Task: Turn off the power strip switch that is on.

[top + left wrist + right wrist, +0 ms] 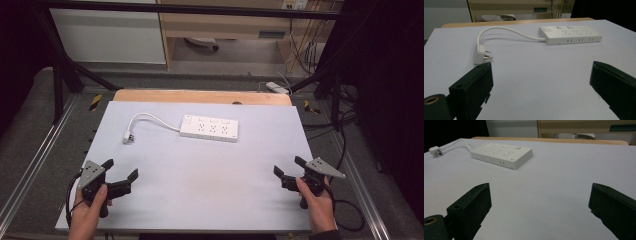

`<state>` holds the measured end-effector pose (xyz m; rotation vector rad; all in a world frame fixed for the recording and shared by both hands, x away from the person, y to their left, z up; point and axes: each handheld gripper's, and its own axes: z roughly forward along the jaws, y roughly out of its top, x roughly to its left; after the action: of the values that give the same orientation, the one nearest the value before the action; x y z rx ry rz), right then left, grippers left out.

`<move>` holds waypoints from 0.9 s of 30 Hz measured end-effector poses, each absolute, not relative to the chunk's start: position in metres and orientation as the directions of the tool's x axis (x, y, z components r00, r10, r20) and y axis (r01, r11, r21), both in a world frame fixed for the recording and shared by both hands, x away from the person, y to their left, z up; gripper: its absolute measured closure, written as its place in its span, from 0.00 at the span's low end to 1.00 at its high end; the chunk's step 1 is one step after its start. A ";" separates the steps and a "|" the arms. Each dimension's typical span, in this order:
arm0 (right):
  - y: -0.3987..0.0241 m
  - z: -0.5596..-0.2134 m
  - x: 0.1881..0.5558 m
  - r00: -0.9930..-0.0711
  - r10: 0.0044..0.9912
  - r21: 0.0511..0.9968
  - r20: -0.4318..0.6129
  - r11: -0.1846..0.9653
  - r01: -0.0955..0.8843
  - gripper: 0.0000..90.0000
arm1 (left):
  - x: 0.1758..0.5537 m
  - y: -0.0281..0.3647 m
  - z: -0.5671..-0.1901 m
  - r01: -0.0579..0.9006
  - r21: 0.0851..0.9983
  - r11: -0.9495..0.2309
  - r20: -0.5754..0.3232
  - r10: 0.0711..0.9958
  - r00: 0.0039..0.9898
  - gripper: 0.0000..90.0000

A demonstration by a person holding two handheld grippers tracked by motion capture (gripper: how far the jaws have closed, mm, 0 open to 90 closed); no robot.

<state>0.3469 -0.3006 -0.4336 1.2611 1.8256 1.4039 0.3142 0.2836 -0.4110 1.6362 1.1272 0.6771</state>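
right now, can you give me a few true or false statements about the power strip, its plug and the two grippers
1. The power strip lies flat on the table. True.
2. The plug is pushed into one of the strip's sockets. False: it lies loose on the table, left of the strip.
3. The left gripper has its jaws open and empty. True.
4. The right gripper is clamped on the cable. False: its jaws stand open, apart from the cable.
5. The cable joins the strip at its left end. True.
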 end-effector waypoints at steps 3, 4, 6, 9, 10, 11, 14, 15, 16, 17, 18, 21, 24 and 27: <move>-0.300 -0.433 0.348 -0.439 0.886 0.929 0.149 0.027 0.369 0.05 | 0.314 0.283 -0.411 0.350 0.934 -0.072 -0.085 0.907 0.413 0.06; -0.300 -0.433 0.348 -0.439 0.886 0.928 0.147 0.030 0.372 0.05 | 0.314 0.283 -0.411 0.351 0.934 -0.071 -0.087 0.905 0.415 0.06; -0.300 -0.433 0.348 -0.437 0.887 0.926 0.151 0.028 0.376 0.05 | 0.314 0.283 -0.411 0.350 0.934 -0.074 -0.085 0.904 0.419 0.06; -0.298 -0.432 0.349 -0.437 0.886 0.924 0.157 0.024 0.381 0.04 | 0.314 0.282 -0.411 0.351 0.933 -0.075 -0.086 0.903 0.420 0.06; -0.298 -0.432 0.350 -0.432 0.887 0.922 0.164 0.017 0.386 0.04 | 0.314 0.282 -0.411 0.352 0.933 -0.080 -0.082 0.903 0.423 0.06; -0.297 -0.431 0.351 -0.433 0.887 0.923 0.161 0.020 0.384 0.04 | 0.314 0.281 -0.412 0.352 0.933 -0.080 -0.081 0.903 0.422 0.06; -0.295 -0.430 0.352 -0.430 0.889 0.922 0.154 0.027 0.386 0.04 | 0.314 0.281 -0.412 0.354 0.932 -0.084 -0.080 0.903 0.423 0.06; -0.293 -0.428 0.353 -0.436 0.886 0.922 0.159 0.024 0.386 0.03 | 0.314 0.281 -0.412 0.356 0.930 -0.088 -0.078 0.902 0.426 0.06; -0.292 -0.426 0.353 -0.437 0.885 0.922 0.161 0.022 0.386 0.03 | 0.314 0.281 -0.412 0.356 0.930 -0.088 -0.078 0.902 0.426 0.06; -0.291 -0.424 0.354 -0.442 0.884 0.925 0.153 0.030 0.380 0.03 | 0.314 0.281 -0.412 0.357 0.930 -0.090 -0.076 0.902 0.425 0.06; -0.289 -0.422 0.355 -0.447 0.882 0.925 0.151 0.034 0.379 0.03 | 0.314 0.281 -0.412 0.357 0.930 -0.092 -0.075 0.902 0.425 0.06; -0.285 -0.413 0.357 -0.455 0.876 0.928 0.162 0.022 0.371 0.03 | 0.314 0.281 -0.413 0.360 0.928 -0.092 -0.075 0.902 0.424 0.06; -0.281 -0.405 0.361 -0.459 0.875 0.928 0.154 0.031 0.370 0.04 | 0.314 0.281 -0.414 0.361 0.928 -0.091 -0.076 0.904 0.422 0.06; -0.278 -0.397 0.367 -0.461 0.875 0.928 0.147 0.039 0.369 0.04 | 0.314 0.280 -0.414 0.361 0.928 -0.098 -0.072 0.900 0.429 0.06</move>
<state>0.3669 -0.2777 -0.3969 1.2533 1.8533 1.4202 0.3141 0.2802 -0.4137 1.6704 1.1123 0.6669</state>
